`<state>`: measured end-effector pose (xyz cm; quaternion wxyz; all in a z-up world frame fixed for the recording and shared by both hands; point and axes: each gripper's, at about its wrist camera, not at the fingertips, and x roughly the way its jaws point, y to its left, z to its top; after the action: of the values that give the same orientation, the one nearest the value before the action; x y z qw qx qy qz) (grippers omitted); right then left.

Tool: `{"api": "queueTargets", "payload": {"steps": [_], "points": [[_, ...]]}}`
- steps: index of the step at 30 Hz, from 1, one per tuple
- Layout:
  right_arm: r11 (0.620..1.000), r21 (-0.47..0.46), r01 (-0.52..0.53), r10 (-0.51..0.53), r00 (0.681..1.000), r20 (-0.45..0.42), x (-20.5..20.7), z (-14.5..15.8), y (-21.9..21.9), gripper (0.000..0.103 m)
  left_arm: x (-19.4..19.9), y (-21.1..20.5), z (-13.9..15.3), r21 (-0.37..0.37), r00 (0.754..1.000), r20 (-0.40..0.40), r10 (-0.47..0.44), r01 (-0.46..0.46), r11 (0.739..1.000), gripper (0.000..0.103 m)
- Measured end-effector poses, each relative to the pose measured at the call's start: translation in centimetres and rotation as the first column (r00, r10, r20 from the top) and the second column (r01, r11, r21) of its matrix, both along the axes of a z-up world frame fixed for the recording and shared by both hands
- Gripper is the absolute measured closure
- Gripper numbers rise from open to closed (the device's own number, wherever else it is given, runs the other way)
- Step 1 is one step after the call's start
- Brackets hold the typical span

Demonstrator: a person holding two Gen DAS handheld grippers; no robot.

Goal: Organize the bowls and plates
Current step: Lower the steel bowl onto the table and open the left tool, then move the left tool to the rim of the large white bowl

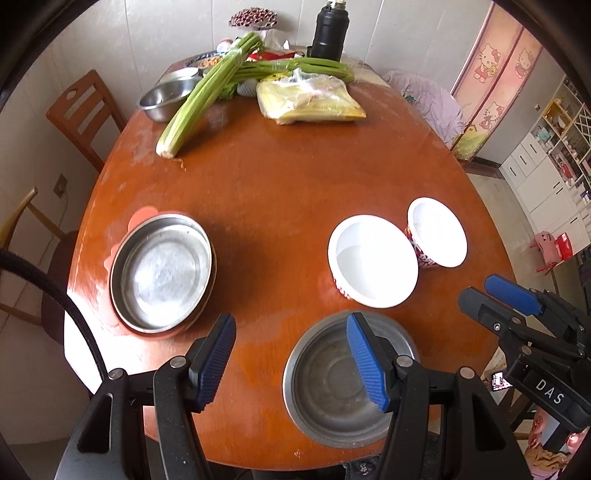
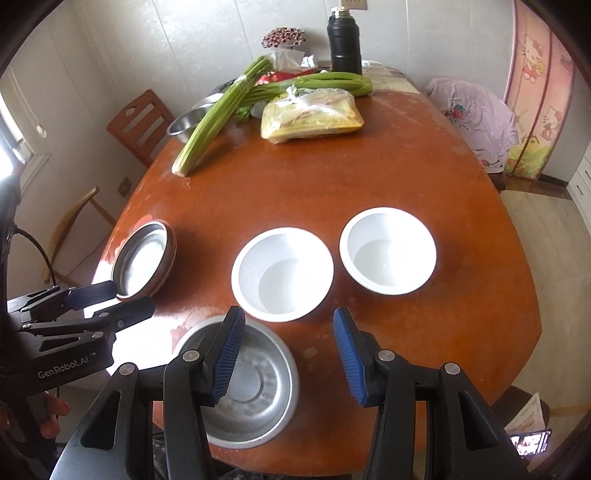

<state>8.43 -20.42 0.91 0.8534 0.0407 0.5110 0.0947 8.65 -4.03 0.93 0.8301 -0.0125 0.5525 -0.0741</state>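
On the round wooden table (image 1: 280,206), a steel plate (image 1: 162,273) sits stacked in a brown dish at the left; it also shows in the right wrist view (image 2: 142,258). A second steel plate (image 1: 332,384) lies at the near edge, also seen in the right wrist view (image 2: 255,387). Two white bowls stand to the right, one nearer (image 1: 373,260) (image 2: 282,273) and one farther right (image 1: 437,230) (image 2: 388,249). My left gripper (image 1: 291,363) is open and empty above the near plate's left side. My right gripper (image 2: 288,362) is open and empty above the near plate's right side.
At the far end lie celery bunches (image 1: 207,92), a bagged yellow packet (image 1: 308,99), steel bowls (image 1: 166,96) and a black flask (image 1: 328,31). Wooden chairs (image 1: 83,110) stand at the left. A chair with purple cloth (image 2: 476,110) stands at the right.
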Motion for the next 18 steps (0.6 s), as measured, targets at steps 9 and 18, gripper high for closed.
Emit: {"api": "queueTargets", "payload": {"steps": [9,18], "points": [[1.0,0.008,0.015,-0.015,1.0,-0.019,1.5,-0.6,-0.8,0.051,1.6,-1.4,-0.3,0.017,1.0,-0.001,-0.02,0.02,1.0,0.041],[0.999,0.019,0.045,-0.044,0.997,-0.07,3.1,-2.2,-2.0,0.051,3.6,-3.1,-1.6,0.036,0.998,-0.046,-0.045,0.047,0.998,0.041]]}}
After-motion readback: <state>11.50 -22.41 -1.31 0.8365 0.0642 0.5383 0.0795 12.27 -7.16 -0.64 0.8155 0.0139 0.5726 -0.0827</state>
